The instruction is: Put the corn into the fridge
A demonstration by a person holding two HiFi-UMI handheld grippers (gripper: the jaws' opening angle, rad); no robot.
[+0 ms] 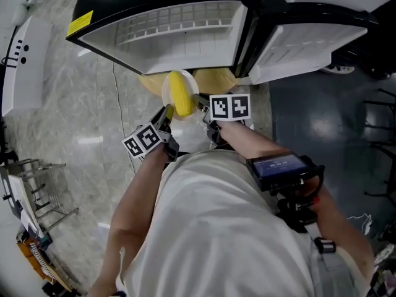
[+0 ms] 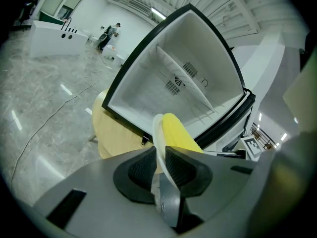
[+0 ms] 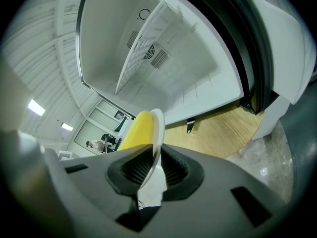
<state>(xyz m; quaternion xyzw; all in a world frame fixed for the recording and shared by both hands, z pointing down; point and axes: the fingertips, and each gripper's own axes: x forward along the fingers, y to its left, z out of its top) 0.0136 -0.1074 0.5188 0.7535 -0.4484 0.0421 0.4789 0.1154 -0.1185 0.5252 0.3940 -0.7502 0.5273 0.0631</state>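
- Closest in: left claw (image 2: 161, 163) is clamped down on the edge of a white plate (image 2: 157, 129), rim squeezed between its two pads.
- Right claw (image 3: 151, 168) is doing the same thing on the opposite edge, jaws pressed onto the rim. So the plate hangs between the two claws, pretty much centre of the head view.
- The corn (image 1: 180, 95) is lying on that plate, a plain yellow cob, out in the air in front of the person. It's not inside anything yet.
- Just past it, the fridge (image 1: 179, 25) sits on a low round wooden counter (image 2: 115, 133). Its door (image 1: 309, 39) is swung wide open toward the upper right of the head view.
- The inside looks empty, just white walls and one shelf (image 3: 141, 48).
- Progress-wise I'd say about halfway: the corn's picked up and brought right to the opening, and the door's sorted. What's left is pushing the plate in, setting it down and letting go.
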